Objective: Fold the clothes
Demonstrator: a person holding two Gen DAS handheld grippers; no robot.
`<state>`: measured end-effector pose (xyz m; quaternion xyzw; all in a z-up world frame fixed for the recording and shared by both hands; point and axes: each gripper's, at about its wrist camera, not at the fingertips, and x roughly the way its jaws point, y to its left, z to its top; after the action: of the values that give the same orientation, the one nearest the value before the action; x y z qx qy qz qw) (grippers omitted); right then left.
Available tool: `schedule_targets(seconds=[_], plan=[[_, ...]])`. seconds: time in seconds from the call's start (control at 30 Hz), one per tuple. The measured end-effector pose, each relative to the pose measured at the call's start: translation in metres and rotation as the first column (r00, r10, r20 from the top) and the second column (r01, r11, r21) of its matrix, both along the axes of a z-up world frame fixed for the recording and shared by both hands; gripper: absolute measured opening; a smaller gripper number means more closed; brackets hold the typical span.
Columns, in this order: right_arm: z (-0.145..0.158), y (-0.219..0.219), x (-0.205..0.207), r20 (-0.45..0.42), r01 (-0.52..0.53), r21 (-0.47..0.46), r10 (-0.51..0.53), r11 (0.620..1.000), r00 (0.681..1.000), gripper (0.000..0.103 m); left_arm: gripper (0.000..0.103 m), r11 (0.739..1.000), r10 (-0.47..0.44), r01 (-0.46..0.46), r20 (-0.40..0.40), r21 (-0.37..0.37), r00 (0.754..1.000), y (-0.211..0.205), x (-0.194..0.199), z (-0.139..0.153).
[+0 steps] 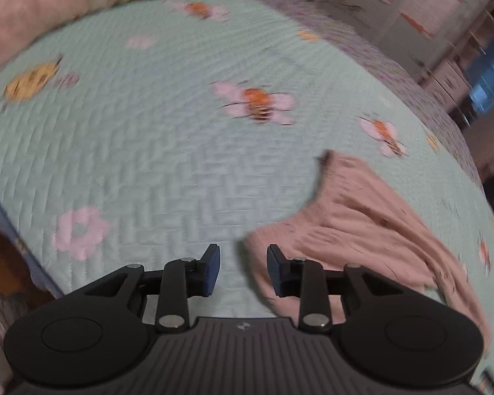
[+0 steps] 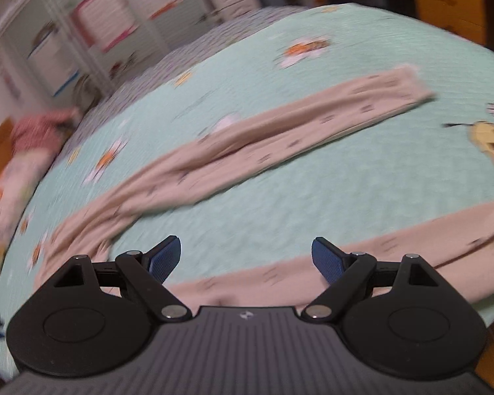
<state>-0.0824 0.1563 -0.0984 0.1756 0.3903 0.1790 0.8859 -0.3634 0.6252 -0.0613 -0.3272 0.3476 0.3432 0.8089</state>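
Mint-green quilted bedspread [image 1: 141, 138], printed with bees and pink flowers, covers the bed in both views, with white cupboards [image 2: 92, 29] blurred in the background.

On it lies a beige pair of trousers [image 2: 280, 138] with small dark marks, soft and creased. From the right wrist camera, one leg runs from the lower left up to the right, its cuff flat near the far side; the other leg crosses the foreground.

From the left wrist camera, the left gripper [image 1: 243, 270] hovers above the bedspread with its jaws partly apart and nothing between them; the beige cloth begins just to the right of its right finger and trails off to the lower right. The right gripper [image 2: 246, 260] has its jaws spread wide and empty, the near leg passing below and behind them.

Bare bedspread fills the left and middle of the left wrist view, up to a floral pillow [image 1: 33, 10] at the far edge. Between the two legs lies an open green strip.
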Motion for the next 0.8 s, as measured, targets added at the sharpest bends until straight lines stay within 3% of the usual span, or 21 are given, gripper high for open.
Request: schedule_targets(seconds=[0.13,0.2,0.3,0.4,0.53,0.8], plan=[[-0.002,-0.051,0.037,-0.016,0.125,0.099,-0.124,0.987,0.992,0.087,0.044,0.977,-0.186,0.192,-0.07,0.092,0.98,-0.05,0.049,0.012],[-0.003,-0.076,0.06,-0.029,0.182,0.148,-0.18,0.972,0.983,0.087,0.048,0.959,-0.253,0.264,-0.104,0.101,0.962,-0.071,0.075,0.009],[-0.009,-0.105,0.099,-0.052,0.236,0.146,-0.23,0.961,0.972,0.087,0.049,0.94,-0.318,0.331,-0.136,0.084,0.938,-0.096,0.108,-0.003],[-0.021,-0.126,0.136,-0.105,0.272,0.118,-0.261,0.955,0.96,0.087,0.049,0.926,-0.366,0.376,-0.16,0.038,0.917,-0.114,0.135,-0.019],[-0.05,-0.139,0.166,-0.233,0.304,0.205,-0.256,0.93,0.938,0.088,0.049,0.914,-0.401,0.406,-0.193,-0.015,0.895,-0.134,0.163,-0.036],[-0.059,-0.127,0.196,-0.196,0.282,0.283,-0.233,0.916,0.953,0.088,0.049,0.899,-0.416,0.436,-0.242,0.032,0.876,-0.147,0.199,-0.043]])
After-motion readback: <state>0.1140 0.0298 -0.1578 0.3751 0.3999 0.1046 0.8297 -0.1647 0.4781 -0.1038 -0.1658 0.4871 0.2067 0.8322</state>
